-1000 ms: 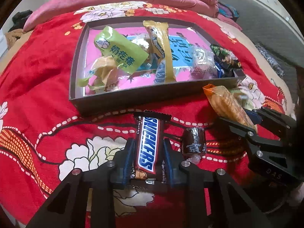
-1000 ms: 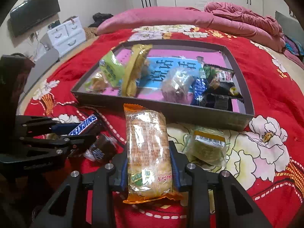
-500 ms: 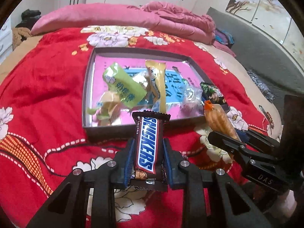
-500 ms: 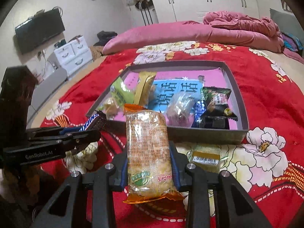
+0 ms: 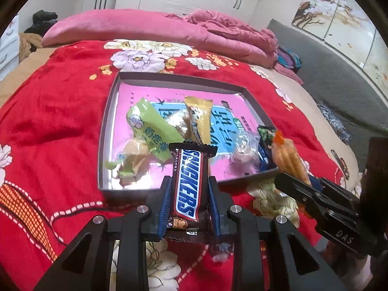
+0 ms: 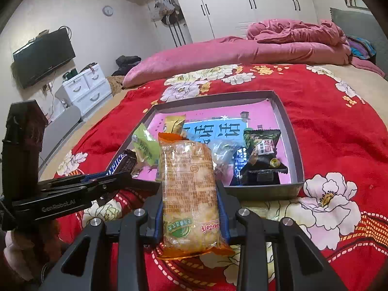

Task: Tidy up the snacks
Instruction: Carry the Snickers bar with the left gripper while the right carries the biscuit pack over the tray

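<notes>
My left gripper is shut on a Snickers bar, held upright above the red bedspread just before the grey tray's near rim. My right gripper is shut on an orange-ended cracker packet, held above the bedspread in front of the tray. The tray holds a green packet, a yellow packet, a dark green packet and several small wrapped sweets. In the left wrist view the right gripper is at the right with the cracker packet. The left gripper shows in the right wrist view.
The tray lies on a bed with a red flowered bedspread and a pink quilt behind. A grey sofa stands to the right. White drawers and a wall television are at the left.
Both grippers have risen and tilted up with their snacks held. The tray now looks farther and lower, and the small sweets on the bedspread have dropped out of sight.
</notes>
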Demonstrator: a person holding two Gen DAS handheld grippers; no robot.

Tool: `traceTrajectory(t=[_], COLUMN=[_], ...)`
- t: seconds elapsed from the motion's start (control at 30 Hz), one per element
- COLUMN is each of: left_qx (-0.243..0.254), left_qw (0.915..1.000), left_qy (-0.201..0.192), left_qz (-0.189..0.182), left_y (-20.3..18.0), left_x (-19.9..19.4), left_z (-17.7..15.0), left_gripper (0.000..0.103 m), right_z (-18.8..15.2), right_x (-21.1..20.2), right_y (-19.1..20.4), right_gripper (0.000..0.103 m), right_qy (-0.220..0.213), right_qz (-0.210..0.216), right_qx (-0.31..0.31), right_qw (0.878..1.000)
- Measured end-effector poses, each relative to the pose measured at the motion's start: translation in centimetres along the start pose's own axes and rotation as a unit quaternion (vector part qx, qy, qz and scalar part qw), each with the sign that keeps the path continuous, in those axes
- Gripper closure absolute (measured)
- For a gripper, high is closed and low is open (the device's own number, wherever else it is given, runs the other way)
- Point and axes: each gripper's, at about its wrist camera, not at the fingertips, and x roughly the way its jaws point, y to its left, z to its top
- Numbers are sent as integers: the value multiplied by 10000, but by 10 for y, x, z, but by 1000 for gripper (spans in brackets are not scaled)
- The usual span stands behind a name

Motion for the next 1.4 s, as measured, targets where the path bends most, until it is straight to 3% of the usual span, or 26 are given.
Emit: traceTrajectory(t=[1.4], left_qx=[-131], left_qw=[9998], left_qy=[-4], left_qz=[128], left_y=[11], left_x=[40], left_z=[28], left_gripper=[74], right_z=[34], right_x=[48], right_y=[-4], right_gripper=[67], right_qy=[-76], right_qz=[36], right_qx=[389], right_qw=[9992])
